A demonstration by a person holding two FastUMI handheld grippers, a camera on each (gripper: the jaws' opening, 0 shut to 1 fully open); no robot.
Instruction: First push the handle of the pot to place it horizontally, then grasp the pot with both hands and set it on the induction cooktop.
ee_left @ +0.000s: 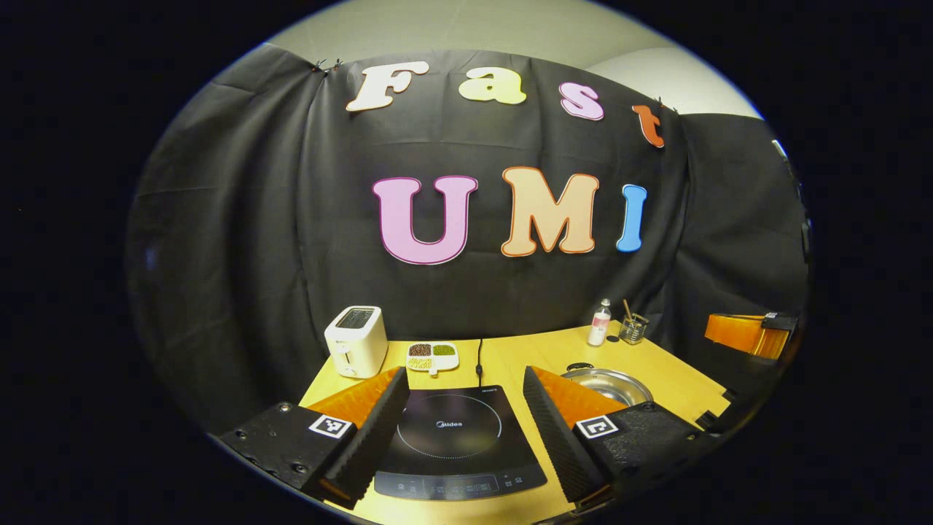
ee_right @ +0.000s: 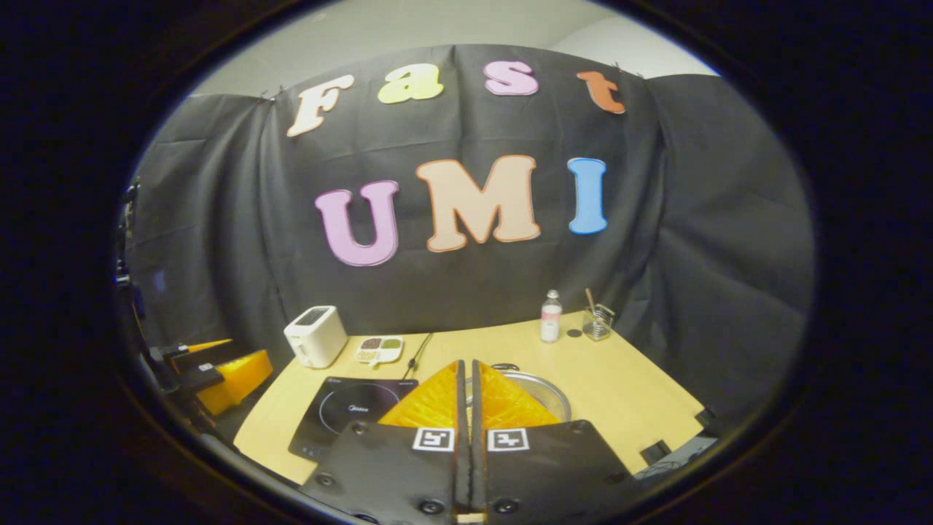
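Note:
A black induction cooktop (ee_left: 459,437) lies on the wooden table (ee_left: 678,372), framed between the fingers of my left gripper (ee_left: 464,372), which is open and holds nothing. To its right sits a shallow steel pot (ee_left: 609,384), partly hidden by one finger, with a small dark handle piece (ee_left: 579,366) at its far rim. In the right gripper view, my right gripper (ee_right: 467,364) is shut with nothing between its fingers, held above the table's near edge. The pot (ee_right: 547,394) sits just behind it and the cooktop (ee_right: 357,412) to its left.
At the back left stand a white toaster (ee_left: 356,339) and a divided dish of beans (ee_left: 433,357). The cooktop's cord (ee_left: 479,357) runs to the back. A small bottle (ee_left: 599,322) and a glass with sticks (ee_left: 633,328) stand at the back right.

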